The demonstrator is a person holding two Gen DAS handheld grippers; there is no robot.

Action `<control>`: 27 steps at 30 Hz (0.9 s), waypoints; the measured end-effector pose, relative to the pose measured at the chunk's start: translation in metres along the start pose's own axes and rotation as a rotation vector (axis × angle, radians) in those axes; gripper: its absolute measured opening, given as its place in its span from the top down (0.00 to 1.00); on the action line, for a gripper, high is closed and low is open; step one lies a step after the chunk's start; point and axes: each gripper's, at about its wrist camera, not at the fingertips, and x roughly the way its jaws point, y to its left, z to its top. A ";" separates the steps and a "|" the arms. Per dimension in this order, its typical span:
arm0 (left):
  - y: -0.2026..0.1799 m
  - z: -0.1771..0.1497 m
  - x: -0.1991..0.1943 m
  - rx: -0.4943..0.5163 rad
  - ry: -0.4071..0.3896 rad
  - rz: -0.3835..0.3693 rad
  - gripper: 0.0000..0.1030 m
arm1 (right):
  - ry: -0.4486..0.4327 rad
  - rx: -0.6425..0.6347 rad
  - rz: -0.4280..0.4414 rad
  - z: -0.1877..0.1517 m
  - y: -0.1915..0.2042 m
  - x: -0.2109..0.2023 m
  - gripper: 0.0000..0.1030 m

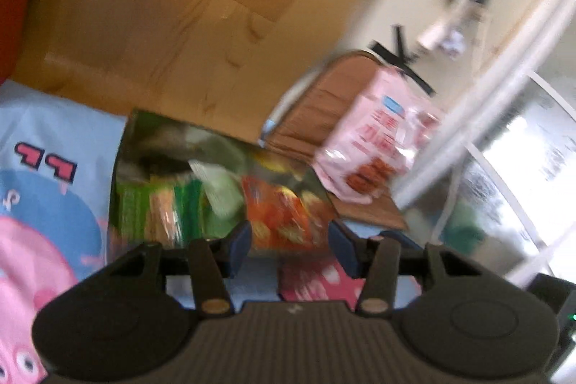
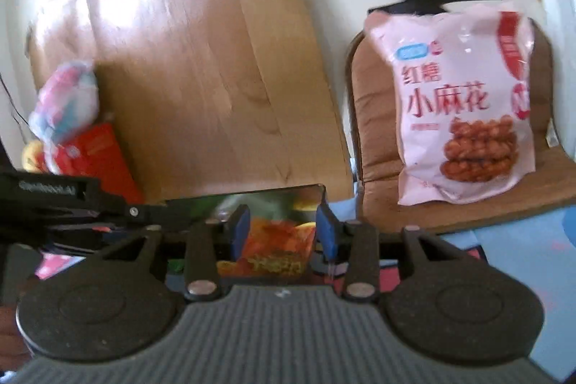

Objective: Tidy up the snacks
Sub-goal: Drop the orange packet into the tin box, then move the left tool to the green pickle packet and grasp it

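An orange snack packet lies in a shiny open bag beside a green packet. My left gripper is open, its blue pads on either side of the orange packet's near end. My right gripper is open just above the same orange packet at the bag's rim. A pink bag of fried dough twists leans on a brown cushion; it also shows in the left wrist view. The views are blurred.
A wooden board stands behind the bag. Red and pastel packets lie at left. The other gripper's black body reaches in from the left. A blue Peppa Pig mat covers the floor. A window frame stands at right.
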 end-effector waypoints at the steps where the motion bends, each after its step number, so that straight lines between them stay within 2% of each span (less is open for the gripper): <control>1: -0.003 -0.007 -0.009 0.018 0.007 -0.011 0.51 | 0.001 0.014 0.023 -0.006 0.000 -0.015 0.56; 3: -0.007 -0.029 -0.023 0.043 0.037 -0.024 0.50 | 0.029 0.022 0.085 -0.023 0.000 -0.044 0.46; 6: -0.004 -0.064 -0.030 0.049 0.124 -0.028 0.50 | 0.138 0.023 0.170 -0.059 0.004 -0.074 0.37; 8: -0.008 -0.085 -0.030 0.084 0.160 0.028 0.50 | 0.220 0.026 0.173 -0.083 0.013 -0.085 0.29; 12: -0.023 -0.107 -0.032 0.189 0.150 0.183 0.47 | 0.304 -0.083 0.145 -0.119 0.045 -0.094 0.28; 16: -0.034 -0.114 -0.036 0.274 0.090 0.350 0.47 | 0.289 -0.257 0.055 -0.130 0.081 -0.090 0.25; 19: -0.032 -0.117 -0.043 0.273 0.070 0.399 0.47 | 0.275 -0.345 0.017 -0.139 0.095 -0.090 0.24; 27: -0.026 -0.119 -0.048 0.265 0.059 0.468 0.47 | 0.266 -0.322 0.006 -0.140 0.087 -0.087 0.24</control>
